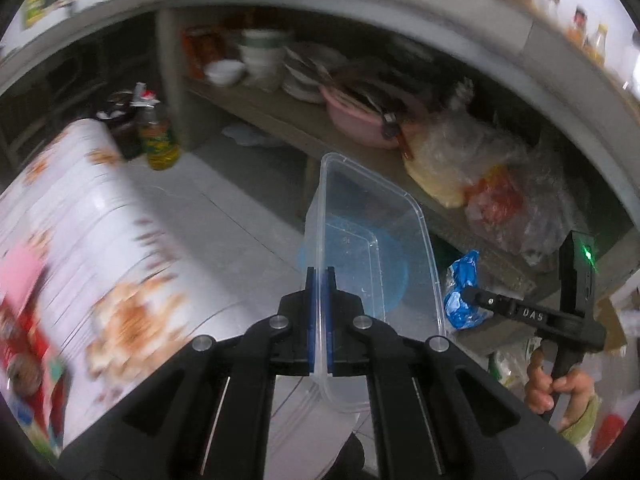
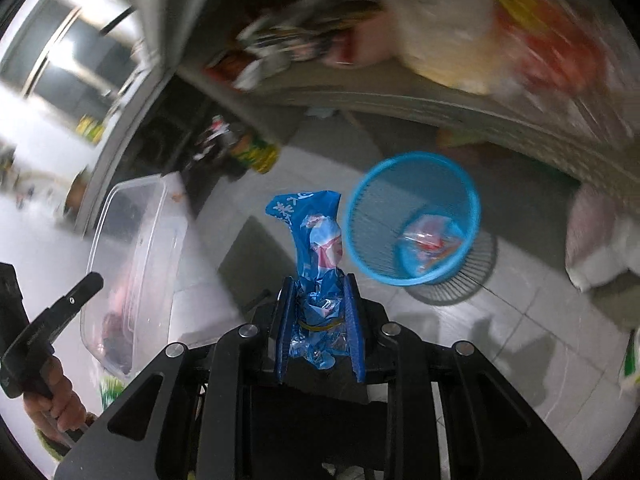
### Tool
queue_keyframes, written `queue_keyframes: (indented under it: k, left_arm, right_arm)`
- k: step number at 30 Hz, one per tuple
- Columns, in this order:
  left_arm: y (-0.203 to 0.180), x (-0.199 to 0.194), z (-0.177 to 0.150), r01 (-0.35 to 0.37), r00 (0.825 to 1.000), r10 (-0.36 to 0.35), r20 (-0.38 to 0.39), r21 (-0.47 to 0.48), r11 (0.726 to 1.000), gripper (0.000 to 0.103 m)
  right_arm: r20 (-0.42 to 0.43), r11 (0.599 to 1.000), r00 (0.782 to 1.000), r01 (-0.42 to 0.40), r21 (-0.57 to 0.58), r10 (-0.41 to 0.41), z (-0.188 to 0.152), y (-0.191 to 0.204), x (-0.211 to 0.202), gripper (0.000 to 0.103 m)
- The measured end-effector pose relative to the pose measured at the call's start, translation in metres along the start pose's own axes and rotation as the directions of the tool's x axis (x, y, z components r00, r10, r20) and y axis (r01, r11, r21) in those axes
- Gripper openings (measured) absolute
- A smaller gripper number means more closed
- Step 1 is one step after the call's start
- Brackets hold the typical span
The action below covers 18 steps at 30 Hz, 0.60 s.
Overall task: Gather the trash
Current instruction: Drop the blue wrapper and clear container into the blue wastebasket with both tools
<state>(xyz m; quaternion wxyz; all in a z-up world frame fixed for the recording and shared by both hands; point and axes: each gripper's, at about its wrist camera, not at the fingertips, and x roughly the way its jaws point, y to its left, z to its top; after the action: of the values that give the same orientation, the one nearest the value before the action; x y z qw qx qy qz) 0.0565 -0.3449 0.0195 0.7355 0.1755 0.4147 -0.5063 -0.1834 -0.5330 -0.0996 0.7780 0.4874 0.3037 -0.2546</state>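
Observation:
My left gripper (image 1: 320, 274) is shut on the rim of a clear plastic container (image 1: 372, 240), held up over the floor; the container also shows at the left of the right wrist view (image 2: 136, 248). My right gripper (image 2: 319, 284) is shut on a crumpled blue plastic wrapper (image 2: 316, 236); the wrapper also shows in the left wrist view (image 1: 460, 288). A blue mesh trash basket (image 2: 412, 216) stands on the tiled floor just right of the wrapper, with a red-and-clear wrapper (image 2: 428, 244) inside. Through the clear container the basket shows as a blue shape (image 1: 356, 248).
A low shelf (image 1: 304, 120) holds bowls, plates, a pink basin (image 1: 360, 120) and bags (image 1: 480, 176). A yellow-green bottle (image 1: 158, 140) stands on the floor. A patterned white cloth-covered surface (image 1: 80, 240) is at the left. White bags (image 2: 600, 248) lie right of the basket.

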Motion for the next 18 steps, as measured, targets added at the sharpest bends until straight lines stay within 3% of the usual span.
queue_keyframes:
  k: [5,8,10,11,12,14,18]
  left_arm:
    - [-0.032,0.086,0.032,-0.048,0.99,0.059,-0.126,0.094,0.994,0.002]
    - [-0.047,0.13,0.048,-0.089,0.985,0.109,-0.136,0.147,0.985,0.002]
    - [-0.053,0.156,0.06,-0.098,0.985,0.12,-0.124,0.165,0.981,0.003]
    - [-0.056,0.168,0.063,-0.095,0.985,0.117,-0.126,0.173,0.98,0.008]
    - [-0.059,0.18,0.065,-0.094,0.984,0.121,-0.134,0.188,0.978,0.019]
    - [-0.06,0.205,0.063,-0.137,0.974,0.171,-0.151,0.213,0.967,0.038]
    - [-0.051,0.222,0.058,-0.148,0.961,0.18,-0.21,0.158,0.976,0.039]
  right_arm:
    - [-0.025,0.996,0.998,0.055,0.075,-0.054,0.017,-0.035,0.035,0.024]
    - [-0.02,0.99,0.996,0.09,0.109,-0.089,0.03,-0.05,0.06,0.027]
    - [-0.009,0.987,0.995,0.104,0.124,-0.104,0.043,-0.06,0.081,0.034]
    - [-0.011,0.986,0.994,0.108,0.126,-0.108,0.048,-0.064,0.09,0.047]
    - [-0.021,0.985,0.993,0.115,0.126,-0.113,0.054,-0.071,0.104,0.057]
    - [-0.035,0.982,0.99,0.138,0.132,-0.134,0.06,-0.083,0.125,0.058]
    - [-0.058,0.97,0.987,0.158,0.183,-0.15,0.053,-0.1,0.138,0.058]
